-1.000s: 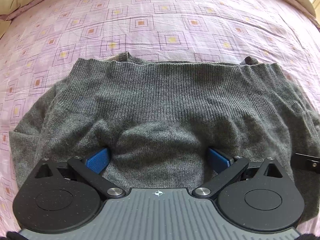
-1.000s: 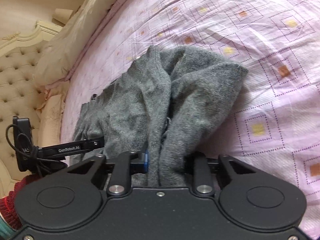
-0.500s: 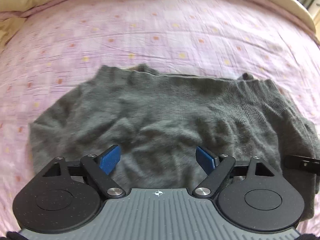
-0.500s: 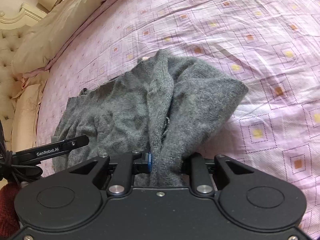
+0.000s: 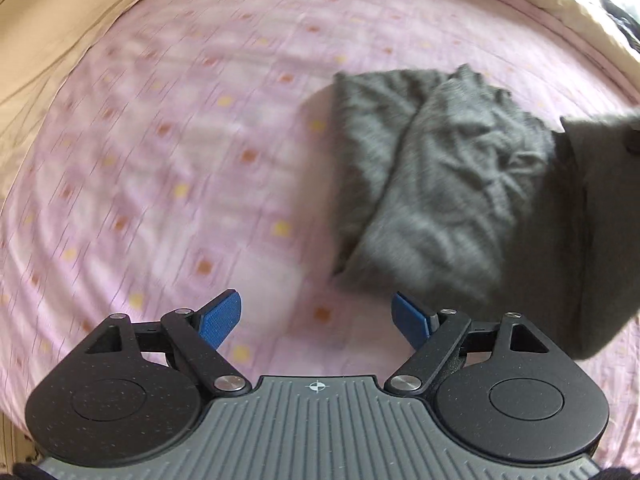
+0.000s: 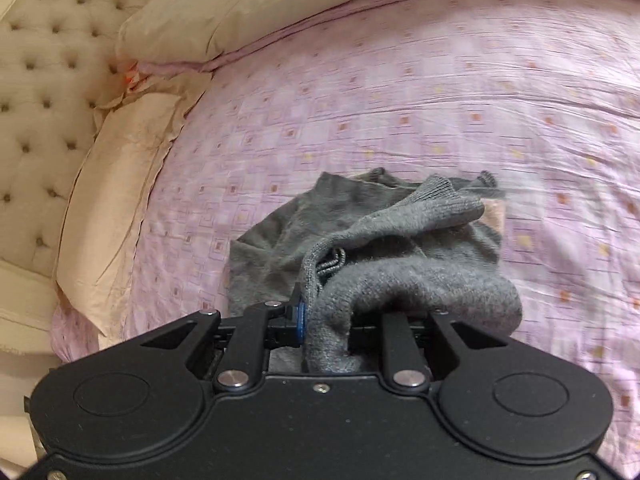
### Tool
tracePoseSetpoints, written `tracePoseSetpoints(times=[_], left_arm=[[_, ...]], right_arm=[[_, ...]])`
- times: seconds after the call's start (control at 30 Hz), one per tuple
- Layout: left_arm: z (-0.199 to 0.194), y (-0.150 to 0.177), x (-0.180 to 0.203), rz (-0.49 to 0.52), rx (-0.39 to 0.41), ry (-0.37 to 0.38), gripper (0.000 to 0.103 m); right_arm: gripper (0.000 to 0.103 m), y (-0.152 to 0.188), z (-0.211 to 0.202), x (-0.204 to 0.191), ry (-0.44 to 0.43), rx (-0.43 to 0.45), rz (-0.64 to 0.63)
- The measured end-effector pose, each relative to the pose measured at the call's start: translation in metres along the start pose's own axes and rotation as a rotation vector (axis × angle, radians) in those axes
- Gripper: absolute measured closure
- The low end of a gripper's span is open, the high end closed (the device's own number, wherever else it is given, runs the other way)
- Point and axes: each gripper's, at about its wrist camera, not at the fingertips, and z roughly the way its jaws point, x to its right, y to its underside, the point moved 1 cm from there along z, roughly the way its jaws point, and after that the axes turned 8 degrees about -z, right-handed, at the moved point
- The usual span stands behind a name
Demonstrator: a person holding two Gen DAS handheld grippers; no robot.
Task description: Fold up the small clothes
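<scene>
1. On the pink bed sheet (image 5: 168,184) lies a gray sweater (image 5: 436,184), all bunched up.
2. In the left wrist view, the sweater sits to the right and a bit far from the left gripper (image 5: 316,314).
3. The left gripper's blue fingers (image 5: 220,316) are spread apart, with nothing between them, only sheet below.
4. The right gripper (image 6: 340,320) is clenched on a thick fold of the sweater (image 6: 400,280). Part of the sweater hangs up from it, and the rest trails away onto the sheet (image 6: 440,100).
5. In the left view, the bundle's long side runs from near to far.
6. The right gripper has the sweater, so it is the nearer one. The left one probably has to go right to catch the loose edge.
7. A cream pillow (image 6: 116,184) lies at the far left, well apart from the sweater.
</scene>
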Motion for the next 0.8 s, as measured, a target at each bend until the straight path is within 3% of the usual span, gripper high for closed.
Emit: tracePoseSetpoints(times=[0.23, 0.3, 0.37, 0.43, 0.53, 0.67, 0.8], left_arm=[[0.003, 0.016, -0.021, -0.038, -0.027, 0.006, 0.021], [0.004, 0.019, -0.019, -0.035, -0.029, 0.007, 0.021], [0.003, 0.021, -0.018, -0.029, -0.028, 0.014, 0.021], [0.0, 0.023, -0.016, -0.015, -0.02, 0.02, 0.021], [-0.006, 0.025, -0.009, 0.023, -0.003, 0.027, 0.021], [-0.02, 0.023, 0.004, 0.084, 0.033, 0.048, 0.021], [-0.031, 0.016, 0.029, 0.15, 0.104, 0.076, 0.021]], right_arm=[[0.073, -0.002, 0.08, -0.062, 0.047, -0.107, -0.097], [0.059, -0.001, 0.089, -0.071, 0.017, -0.112, -0.121], [0.048, -0.001, 0.084, -0.072, -0.074, -0.083, -0.108], [0.045, -0.002, 0.067, -0.071, -0.159, -0.025, -0.113], [0.044, -0.006, 0.033, -0.055, -0.185, 0.063, -0.112], [0.043, -0.008, 0.003, -0.021, -0.08, 0.109, -0.119], [0.043, -0.001, -0.002, 0.0, 0.008, 0.091, -0.158]])
